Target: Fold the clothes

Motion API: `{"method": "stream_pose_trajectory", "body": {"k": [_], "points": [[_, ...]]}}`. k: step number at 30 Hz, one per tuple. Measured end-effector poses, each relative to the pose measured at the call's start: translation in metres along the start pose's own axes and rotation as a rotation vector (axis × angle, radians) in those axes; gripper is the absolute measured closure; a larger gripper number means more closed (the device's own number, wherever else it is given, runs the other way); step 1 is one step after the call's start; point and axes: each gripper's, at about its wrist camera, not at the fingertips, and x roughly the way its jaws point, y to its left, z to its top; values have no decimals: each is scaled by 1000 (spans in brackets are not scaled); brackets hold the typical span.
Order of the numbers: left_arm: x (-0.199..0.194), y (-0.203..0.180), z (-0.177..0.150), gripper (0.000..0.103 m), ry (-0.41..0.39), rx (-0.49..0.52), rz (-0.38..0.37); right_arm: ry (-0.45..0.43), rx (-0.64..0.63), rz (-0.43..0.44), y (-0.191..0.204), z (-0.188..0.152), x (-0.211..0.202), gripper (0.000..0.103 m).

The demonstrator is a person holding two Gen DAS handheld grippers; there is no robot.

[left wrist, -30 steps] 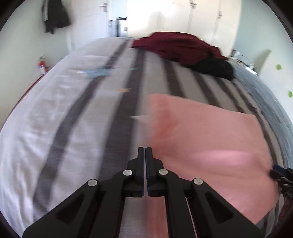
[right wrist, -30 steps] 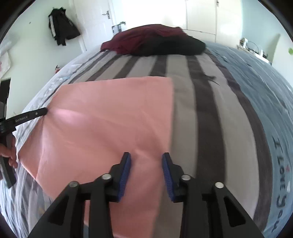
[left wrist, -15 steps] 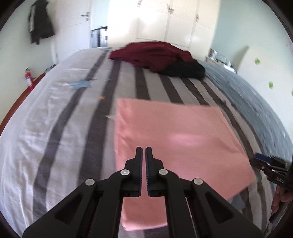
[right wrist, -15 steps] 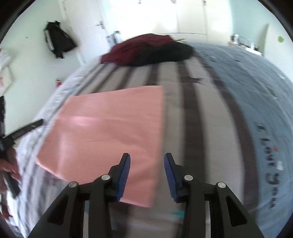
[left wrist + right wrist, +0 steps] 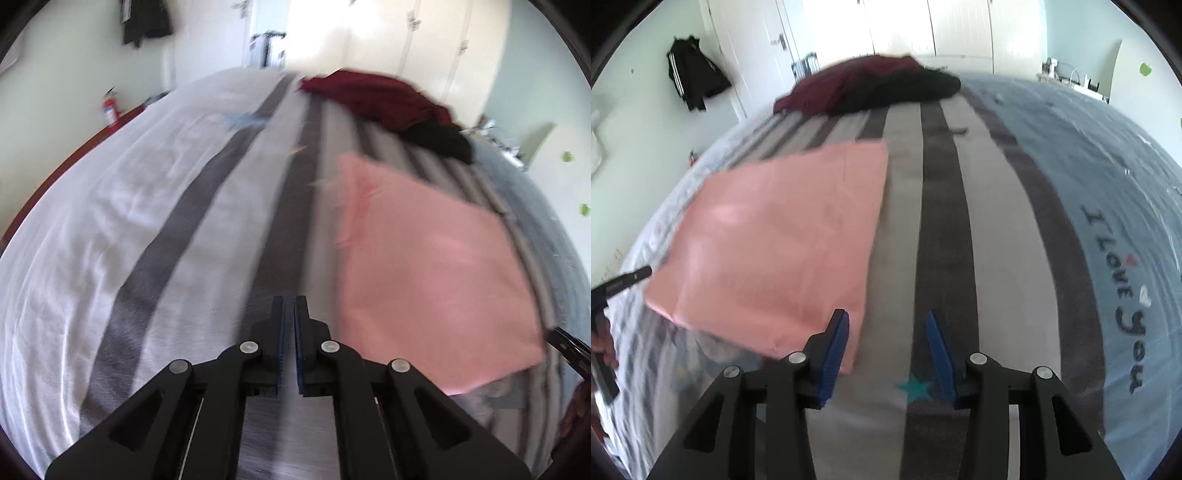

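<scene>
Light: bright daylight from far side, wardrobe doors (image 5: 424,48) blown out | Blur: motion smear in left wrist view, milder in right | Distortion: strong fisheye curvature, black vignette at corners | Shadows: soft, weak

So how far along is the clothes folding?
The pink cloth lies flat in a neat rectangle on the bed. The left gripper is shut on nothing; the right gripper is open. The dark red pile still waits.
</scene>
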Motion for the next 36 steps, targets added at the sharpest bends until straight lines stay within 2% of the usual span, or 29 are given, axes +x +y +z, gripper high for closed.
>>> {"method": "stream_pose_trajectory", "body": {"k": [3, 5, 7, 9, 10, 11, 13, 16, 20, 23, 27, 30, 33, 35, 36], "points": [[-5, -31, -3, 100, -18, 62, -73, -27, -18, 40, 13, 9, -3, 63], [3, -43, -9, 100, -1, 98, -73, -19, -37, 52, 21, 7, 2, 63], [14, -43, -21, 100, 27, 111, -32, 0, -47, 49, 23, 2, 9, 63], [24, -21, -35, 101, 65, 72, 18, 33, -41, 29, 14, -11, 16, 64], [24, -10, -38, 101, 61, 52, 45, 51, -38, 18, 9, -17, 20, 65], [22, -1, -40, 101, 63, 40, 103, 54, -24, 22, 1, -24, 20, 66], [18, 20, -40, 101, 63, -28, 149, 56, -20, 22, -5, -23, 15, 66], [8, 37, -23, 101, 23, -100, 174, 55, -12, 1, -10, -16, 9, 66], [11, 13, 22, 100, -65, -42, 82, -38, 33, -14, -19, 28, -1, 66], [39, -10, 62, 98, -82, 4, -13, -95, 12, -7, -17, 68, 19, 64], [90, -43, 99, 98, -63, 80, -44, -123, -28, 19, -2, 108, 62, 64], [125, -50, 107, 98, -21, 108, -39, -117, -50, 27, 10, 129, 95, 65], [157, -38, 107, 98, 27, 99, 0, -76, -75, 23, 15, 137, 128, 64], [163, -25, 104, 95, 9, 71, 22, -44, -84, 3, 11, 136, 147, 65], [163, -11, 106, 95, 0, 9, 31, -45, -86, -5, 8, 135, 151, 66]]}}
